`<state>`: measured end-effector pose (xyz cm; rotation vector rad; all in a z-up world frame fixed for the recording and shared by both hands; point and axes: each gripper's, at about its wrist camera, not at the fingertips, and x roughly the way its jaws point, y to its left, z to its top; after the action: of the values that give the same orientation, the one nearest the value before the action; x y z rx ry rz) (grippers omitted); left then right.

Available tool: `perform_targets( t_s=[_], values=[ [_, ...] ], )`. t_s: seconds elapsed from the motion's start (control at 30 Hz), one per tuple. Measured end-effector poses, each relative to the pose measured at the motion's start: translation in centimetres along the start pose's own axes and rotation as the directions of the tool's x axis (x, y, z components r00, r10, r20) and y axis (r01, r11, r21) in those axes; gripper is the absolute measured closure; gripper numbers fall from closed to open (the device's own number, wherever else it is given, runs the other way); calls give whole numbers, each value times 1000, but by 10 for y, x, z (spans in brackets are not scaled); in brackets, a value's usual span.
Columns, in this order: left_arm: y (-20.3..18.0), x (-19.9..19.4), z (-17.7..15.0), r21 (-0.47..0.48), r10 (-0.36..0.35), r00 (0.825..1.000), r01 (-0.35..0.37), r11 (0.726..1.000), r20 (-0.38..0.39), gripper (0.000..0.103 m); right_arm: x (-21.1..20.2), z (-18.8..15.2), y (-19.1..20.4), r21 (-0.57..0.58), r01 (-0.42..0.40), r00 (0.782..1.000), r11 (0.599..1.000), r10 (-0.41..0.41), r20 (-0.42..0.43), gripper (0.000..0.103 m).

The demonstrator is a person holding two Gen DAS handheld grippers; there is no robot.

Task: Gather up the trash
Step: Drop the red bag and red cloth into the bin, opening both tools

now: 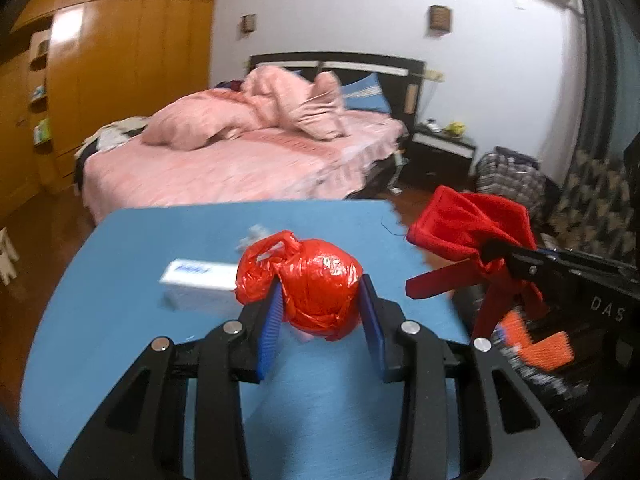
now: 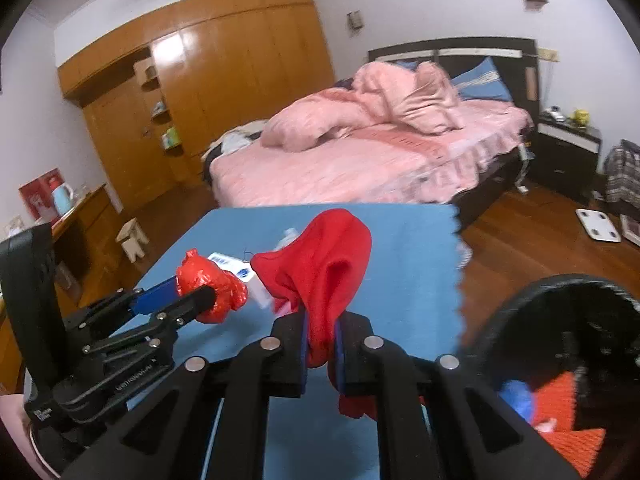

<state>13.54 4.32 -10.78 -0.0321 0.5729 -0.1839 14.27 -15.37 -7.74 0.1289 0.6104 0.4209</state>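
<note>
Above blue table (image 1: 120, 280), L gripper (image 1: 322, 308) clamping red bag (image 1: 316, 288), R gripper (image 2: 322, 340) pinching red cloth (image 2: 324, 272)

This is a bedroom in a home. A wide bed (image 2: 360, 168) with a pink cover, rumpled pink pillows (image 2: 424, 96) and a dark headboard (image 2: 452, 46) fills the middle. A tall wooden wardrobe (image 2: 224, 80) with open corner shelves lines the far wall, and a dark nightstand (image 2: 568, 148) stands beside the bed. The floor (image 2: 532, 240) is polished wood, with a bathroom scale (image 2: 599, 225) lying on it and a small stool (image 2: 134, 238) near a side counter bearing a kettle (image 2: 63, 197).
</note>
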Motion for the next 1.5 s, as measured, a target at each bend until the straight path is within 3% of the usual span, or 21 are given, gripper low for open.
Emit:
perform_targets(
  t_s=[0.23, 0.47, 0.83, 0.9, 0.93, 1.0, 1.07, 1.23, 1.3, 1.5],
  values=[
    [-74, 2, 15, 85, -136, 991, 133, 987, 21, 67, -47, 1, -50, 25, 110, 993, 994, -111, 45, 93],
    [-151, 10, 15, 177, -268, 963, 262, 949, 9, 67, -93, -10, -106, 62, 240, 968, 969, -244, 65, 93],
    [-230, 42, -6, 245, -384, 920, 390, 888, -74, 66, -131, -29, -171, 146, 363, 926, 920, -374, 54, 93],
    [-236, 47, -9, 239, -405, 910, 415, 878, -94, 59, -134, -33, -181, 156, 378, 921, 912, -389, 39, 91],
    [-237, 50, -10, 235, -415, 904, 428, 873, -104, 44, -133, -34, -183, 157, 387, 918, 908, -397, 30, 88],
    [-237, 53, -13, 220, -422, 900, 437, 872, -111, 26, -133, -40, -191, 164, 422, 904, 892, -428, 3, 63],
    [-231, 53, -15, 209, -428, 896, 444, 871, -118, 24, -134, -44, -194, 175, 437, 897, 882, -442, -9, 53],
    [-203, 53, -18, 192, -365, 925, 380, 905, -110, 20, -136, -52, -199, 201, 460, 883, 865, -469, -2, 24],
    [-188, 49, -18, 195, -322, 943, 333, 922, -88, 18, -136, -51, -194, 198, 458, 882, 866, -470, 16, 8],
    [-136, 34, -16, 192, -176, 984, 180, 965, -34, 15, -116, -40, -166, 171, 395, 911, 903, -408, 51, 6]
  ],
)
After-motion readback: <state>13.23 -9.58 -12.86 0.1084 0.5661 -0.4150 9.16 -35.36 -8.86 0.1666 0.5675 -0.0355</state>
